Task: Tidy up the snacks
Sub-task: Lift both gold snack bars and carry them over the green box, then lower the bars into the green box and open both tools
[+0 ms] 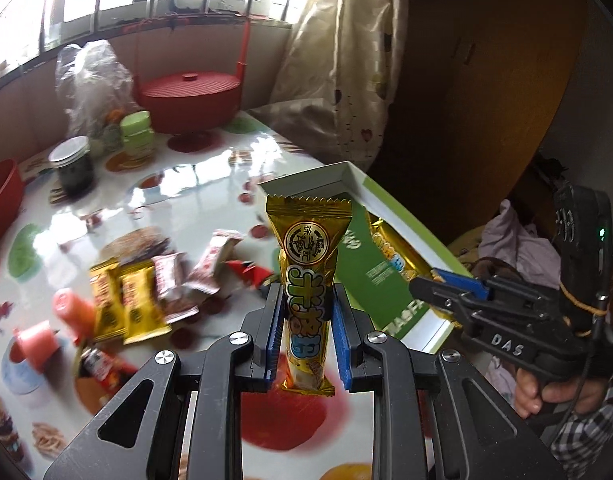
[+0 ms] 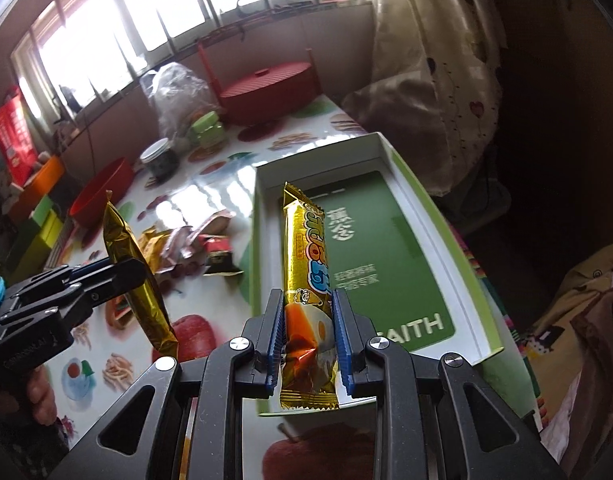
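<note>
The left gripper [image 1: 305, 316] clamps a gold foil snack bar [image 1: 306, 280] above the table. The right gripper [image 2: 308, 332] clamps a second gold bar [image 2: 306, 272] over the white-walled, green-floored box [image 2: 390, 160]. Risk: slick foil slipping; early release missing the box.

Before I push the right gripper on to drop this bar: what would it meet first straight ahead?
Most likely the green floor of the open box; the right gripper and its gold snack bar point into it. Depth is unclear.
</note>
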### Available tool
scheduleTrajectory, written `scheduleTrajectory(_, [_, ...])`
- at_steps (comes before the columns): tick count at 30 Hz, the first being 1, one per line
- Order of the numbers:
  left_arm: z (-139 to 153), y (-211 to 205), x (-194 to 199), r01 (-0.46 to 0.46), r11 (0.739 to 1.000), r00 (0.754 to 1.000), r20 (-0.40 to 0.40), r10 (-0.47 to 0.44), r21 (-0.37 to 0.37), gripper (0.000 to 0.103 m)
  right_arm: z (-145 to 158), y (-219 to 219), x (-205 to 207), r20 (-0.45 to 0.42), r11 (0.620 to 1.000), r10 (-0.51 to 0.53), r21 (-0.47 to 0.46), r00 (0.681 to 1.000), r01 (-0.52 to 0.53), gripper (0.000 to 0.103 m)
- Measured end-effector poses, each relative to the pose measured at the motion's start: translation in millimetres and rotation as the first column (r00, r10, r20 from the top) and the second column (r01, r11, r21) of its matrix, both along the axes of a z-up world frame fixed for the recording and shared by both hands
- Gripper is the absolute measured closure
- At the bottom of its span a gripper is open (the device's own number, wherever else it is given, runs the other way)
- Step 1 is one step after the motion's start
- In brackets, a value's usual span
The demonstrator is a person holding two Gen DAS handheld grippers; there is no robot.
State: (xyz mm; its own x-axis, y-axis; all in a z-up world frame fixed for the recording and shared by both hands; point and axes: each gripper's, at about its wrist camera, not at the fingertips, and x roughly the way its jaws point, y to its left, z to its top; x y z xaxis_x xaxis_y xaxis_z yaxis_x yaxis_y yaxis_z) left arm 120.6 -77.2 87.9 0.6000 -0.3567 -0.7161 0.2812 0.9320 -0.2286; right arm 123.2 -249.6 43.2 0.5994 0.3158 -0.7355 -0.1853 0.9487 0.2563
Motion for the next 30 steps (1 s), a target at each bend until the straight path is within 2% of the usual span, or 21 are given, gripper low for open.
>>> scheduleTrajectory(6, [3, -24, 21, 0.045, 0.998, 0.999, -0.014, -0.046, -0.047, 0.079, -5, -17, 9, -0.008, 0.998, -0.060, -0.013, 0.998, 0.060, 0.081])
scheduleTrajectory(13, [3, -39, 45, 0.047, 0.995, 0.998, -0.027, -0.050, -0.092, 0.079, -14, -28, 20, -0.020, 0.995, -0.096, -0.022, 0.995, 0.095, 0.081])
scheduleTrajectory(15, [-1, -44, 54, 0.043, 0.995, 0.998, -0.038, -0.047, -0.085, 0.079, -17, -29, 22, -0.023, 0.994, -0.102, -0.030, 0.994, 0.102, 0.081])
scheduleTrajectory(21, [-20, -51, 70, 0.029, 0.991, 0.994, -0.103, -0.043, -0.127, 0.079, -23, -29, 25, -0.030, 0.993, -0.112, -0.046, 0.993, 0.110, 0.081])
scheduleTrajectory(30, [-39, -63, 83, 0.016, 0.994, 0.988, -0.151, -0.033, -0.112, 0.079, -30, -28, 27, -0.043, 0.992, -0.114, -0.056, 0.993, 0.112, 0.081])
